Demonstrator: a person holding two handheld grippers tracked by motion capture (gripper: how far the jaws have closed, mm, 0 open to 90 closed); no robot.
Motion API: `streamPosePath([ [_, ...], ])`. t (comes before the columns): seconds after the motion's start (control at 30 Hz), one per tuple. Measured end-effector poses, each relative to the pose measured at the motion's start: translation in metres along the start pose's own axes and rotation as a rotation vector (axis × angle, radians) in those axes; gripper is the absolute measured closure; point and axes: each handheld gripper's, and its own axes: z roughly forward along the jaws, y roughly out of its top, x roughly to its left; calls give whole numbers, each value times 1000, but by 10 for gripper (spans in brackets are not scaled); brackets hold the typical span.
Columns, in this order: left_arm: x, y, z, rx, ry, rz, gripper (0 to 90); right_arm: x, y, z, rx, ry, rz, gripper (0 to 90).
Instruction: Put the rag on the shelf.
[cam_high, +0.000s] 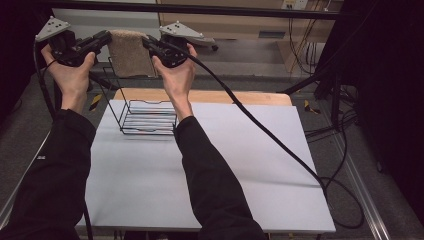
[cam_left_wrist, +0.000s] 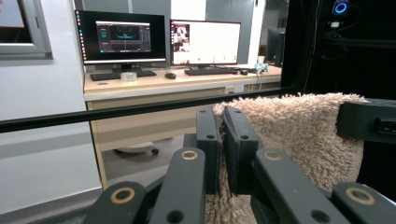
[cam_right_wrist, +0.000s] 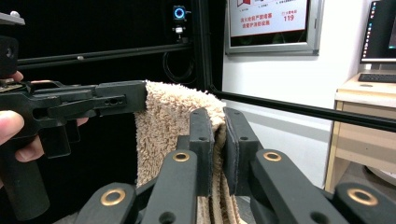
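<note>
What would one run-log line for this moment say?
left gripper: shut on towel corner | right gripper: shut on other corner | towel: held up above wire rack

Black long sleeves down to both wrists. Left tongs and right tongs matte black, each topped with a grey three-cornered plate with small dark dots. Thick black cable trailing from the right one. Jaw arms with brass-coloured rings around the pivot holes.
</note>
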Motion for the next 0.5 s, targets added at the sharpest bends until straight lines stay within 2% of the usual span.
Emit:
streamPosePath([
  [0.23,6,-11,-1,22,7,6,850,1,-10,7,31,0,0,833],
  [0.5,7,-22,-4,49,4,21,849,3,-18,9,71,-7,-26,832],
])
